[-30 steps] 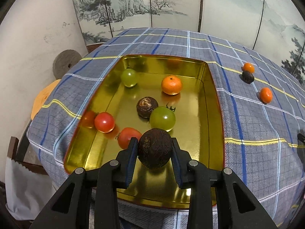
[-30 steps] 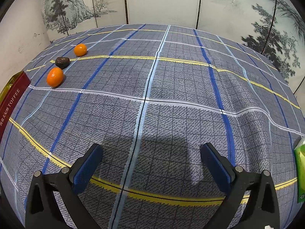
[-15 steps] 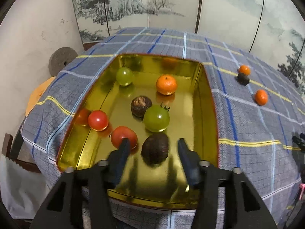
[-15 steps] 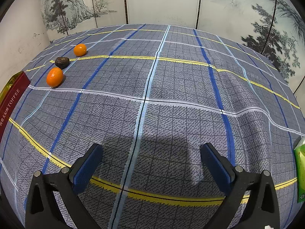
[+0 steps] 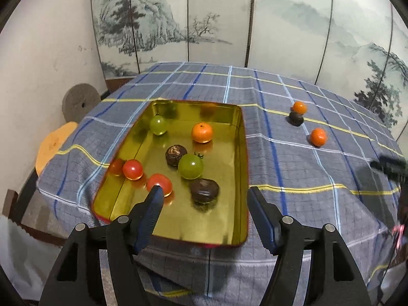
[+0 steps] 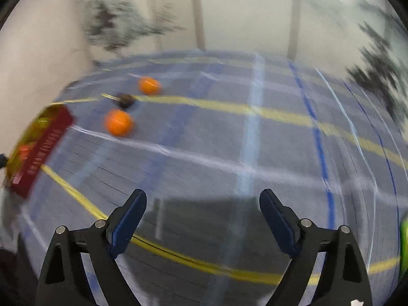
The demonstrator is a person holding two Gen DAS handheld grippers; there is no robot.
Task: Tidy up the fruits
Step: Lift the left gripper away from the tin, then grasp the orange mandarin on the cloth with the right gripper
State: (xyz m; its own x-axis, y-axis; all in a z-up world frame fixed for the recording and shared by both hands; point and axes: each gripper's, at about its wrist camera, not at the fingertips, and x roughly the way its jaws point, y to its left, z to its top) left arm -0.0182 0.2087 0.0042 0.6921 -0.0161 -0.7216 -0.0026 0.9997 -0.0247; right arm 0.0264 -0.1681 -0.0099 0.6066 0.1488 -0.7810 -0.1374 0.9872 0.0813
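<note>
- Seven fruits lie in the gold tin [image 5: 239,153] on the plaid-covered counter [image 5: 293,168]: two green [image 5: 190,169], two red [image 5: 132,169], one orange [image 5: 202,132], two dark brown.
- Nearest brown fruit [image 5: 204,190] rests on the tin floor, clear of both pads.
- Left hand-held gripper [image 5: 204,195]: jaws have just been opening, nothing held.
- Right hand-held gripper [image 6: 203,199]: jaws apart and empty, having just narrowed; view blurred.
- Three fruits on the cloth beside the tin: two orange [image 6: 118,122], one dark [image 6: 125,100] between them.
</note>
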